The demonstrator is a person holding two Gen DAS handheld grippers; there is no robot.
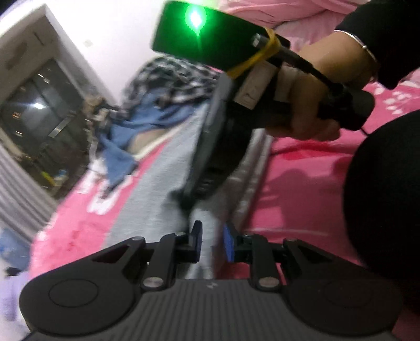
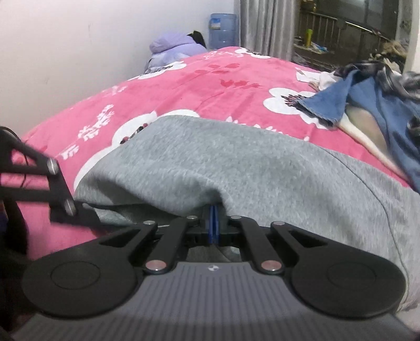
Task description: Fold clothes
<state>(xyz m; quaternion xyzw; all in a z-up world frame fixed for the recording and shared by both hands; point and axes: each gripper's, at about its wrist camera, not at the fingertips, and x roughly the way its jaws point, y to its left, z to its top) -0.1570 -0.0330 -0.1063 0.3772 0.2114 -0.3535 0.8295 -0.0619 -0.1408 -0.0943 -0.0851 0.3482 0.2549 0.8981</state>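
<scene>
A grey sweat garment (image 1: 162,170) lies stretched over the pink bed. My left gripper (image 1: 212,242) hovers just over its near end. The blue-faced pads stand a small gap apart and grey cloth shows through the gap without being pinched. A person's hand (image 1: 315,91) holds my right gripper (image 1: 185,200), which reaches down onto the same garment further along. In the right wrist view my right gripper (image 2: 214,227) has its blue pads pressed together, with a fold of the grey garment (image 2: 236,162) bunched over the tips. A black link of the left gripper (image 2: 59,183) shows at the left edge.
The pink flowered bedspread (image 2: 210,78) covers the bed. A blue denim garment (image 2: 380,110) and a dark plaid one (image 1: 170,76) lie heaped at the far side. A lilac jacket (image 2: 173,47), a water jug (image 2: 221,28) and curtains (image 2: 262,23) stand beyond. The person's dark knee (image 1: 380,196) is close by.
</scene>
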